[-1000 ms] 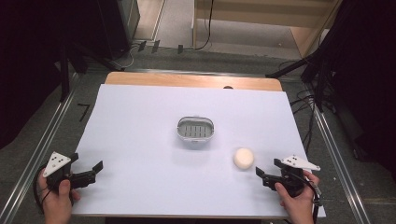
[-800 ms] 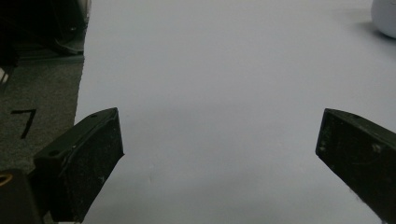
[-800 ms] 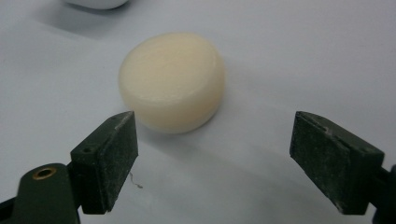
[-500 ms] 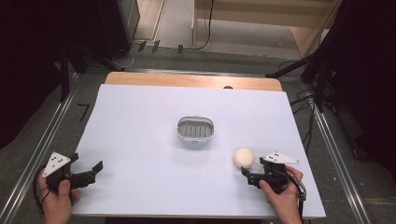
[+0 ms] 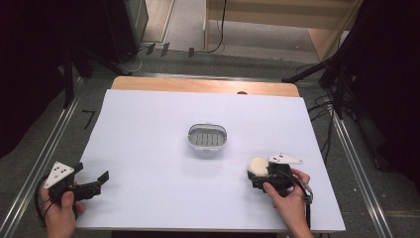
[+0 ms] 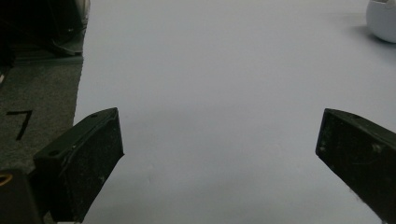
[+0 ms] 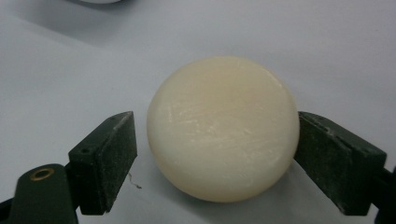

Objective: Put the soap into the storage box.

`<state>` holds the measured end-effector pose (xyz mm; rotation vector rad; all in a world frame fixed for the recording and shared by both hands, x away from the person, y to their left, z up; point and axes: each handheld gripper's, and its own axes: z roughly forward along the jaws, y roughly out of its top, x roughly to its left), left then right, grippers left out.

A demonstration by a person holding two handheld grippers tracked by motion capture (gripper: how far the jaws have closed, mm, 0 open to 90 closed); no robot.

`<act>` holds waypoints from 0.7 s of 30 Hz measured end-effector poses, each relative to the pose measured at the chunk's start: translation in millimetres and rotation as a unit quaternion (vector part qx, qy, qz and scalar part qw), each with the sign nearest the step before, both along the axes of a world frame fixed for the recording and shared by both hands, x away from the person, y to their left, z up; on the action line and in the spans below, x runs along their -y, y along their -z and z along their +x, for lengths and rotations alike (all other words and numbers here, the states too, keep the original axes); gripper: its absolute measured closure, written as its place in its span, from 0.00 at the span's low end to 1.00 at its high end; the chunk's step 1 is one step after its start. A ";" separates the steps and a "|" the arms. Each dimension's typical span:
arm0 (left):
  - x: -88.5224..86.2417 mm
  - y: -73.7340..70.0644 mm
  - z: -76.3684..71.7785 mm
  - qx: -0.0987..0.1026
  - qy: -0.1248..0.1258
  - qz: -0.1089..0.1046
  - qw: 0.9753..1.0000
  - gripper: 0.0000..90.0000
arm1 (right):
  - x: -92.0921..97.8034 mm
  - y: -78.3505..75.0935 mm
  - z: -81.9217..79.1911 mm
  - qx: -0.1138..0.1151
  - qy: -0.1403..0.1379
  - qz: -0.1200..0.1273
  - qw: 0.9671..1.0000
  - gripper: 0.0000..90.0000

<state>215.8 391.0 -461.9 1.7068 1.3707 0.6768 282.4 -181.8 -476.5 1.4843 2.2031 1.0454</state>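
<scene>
A round cream soap bar (image 5: pixel 258 166) lies on the white table (image 5: pixel 148 124) at the front right. My right gripper (image 5: pixel 256 173) is open around it. In the right gripper view the soap bar (image 7: pixel 223 128) sits between the two black jaws, with a small gap at the left jaw and the right jaw at or against its edge. A small white oval dish (image 5: pixel 207 139) with a slotted floor stands at the table's middle. My left gripper (image 5: pixel 91 172) rests open at the front left, with nothing but bare table between its jaws (image 6: pixel 219 130).
The dish (image 6: pixel 383 21) appears at the top right corner of the left gripper view. Metal rails run along both sides of the table, with grey floor and cables beyond. A wooden strip edges the far side.
My right gripper has moved left across the table to the soap bar, and its jaws now stand on either side of it. The left gripper has stayed put.
</scene>
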 end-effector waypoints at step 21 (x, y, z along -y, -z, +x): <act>-0.5 0.2 -0.2 0.002 0.000 -0.005 1.000 0.01 | -6.8 -5.4 4.4 0.000 -0.015 -0.022 1.000 0.27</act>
